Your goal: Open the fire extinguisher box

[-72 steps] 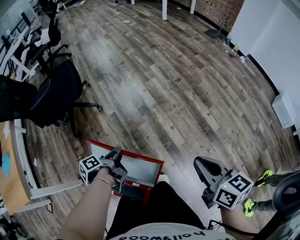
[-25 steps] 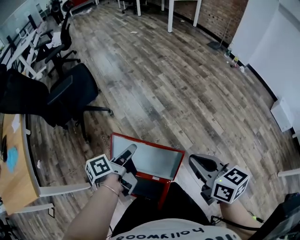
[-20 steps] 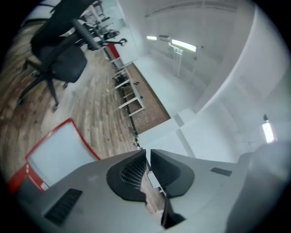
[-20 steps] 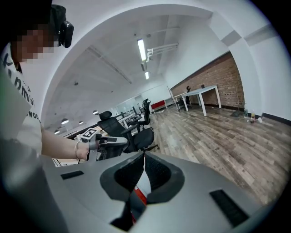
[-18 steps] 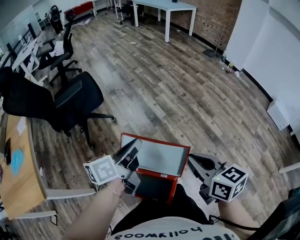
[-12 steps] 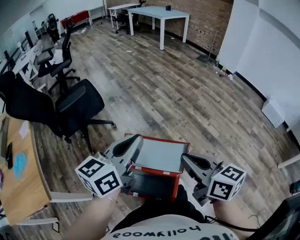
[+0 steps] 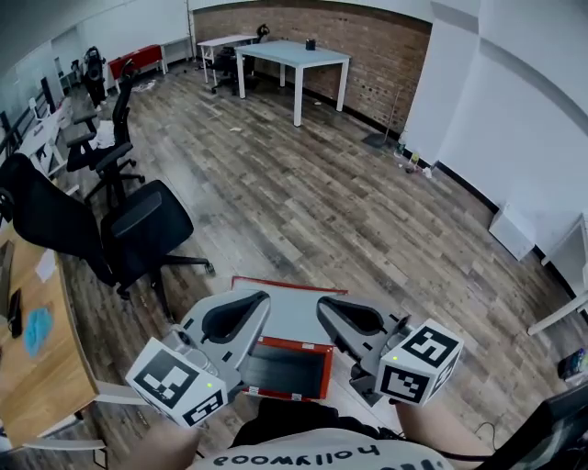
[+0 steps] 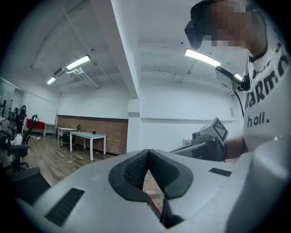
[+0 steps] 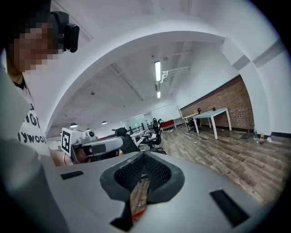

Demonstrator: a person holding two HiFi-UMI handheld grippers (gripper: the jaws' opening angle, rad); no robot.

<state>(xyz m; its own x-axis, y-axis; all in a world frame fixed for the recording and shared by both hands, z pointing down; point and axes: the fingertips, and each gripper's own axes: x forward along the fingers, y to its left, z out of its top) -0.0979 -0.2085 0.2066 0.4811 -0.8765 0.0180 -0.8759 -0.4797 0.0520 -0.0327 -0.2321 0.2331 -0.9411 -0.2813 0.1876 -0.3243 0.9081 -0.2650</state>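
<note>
A red fire extinguisher box (image 7: 287, 369) is seen lying on the wood-plank floor (image 7: 367, 202) just in front of the person, with its lid (image 7: 294, 319) swung open and the dark inside exposed. Two grey handheld grippers are held level above it, side by side and apart. The left gripper (image 7: 258, 302) is shown with its jaws pressed together at the tips, and nothing is held between them. The right gripper (image 7: 328, 309) is likewise closed at the tips and empty. The box is touched by neither. A black office chair (image 7: 138, 225) is seen to the left, near a wooden desk (image 7: 37, 367). A white table (image 7: 294, 60) is placed before a brick wall (image 7: 312, 23) at the far end.
</note>
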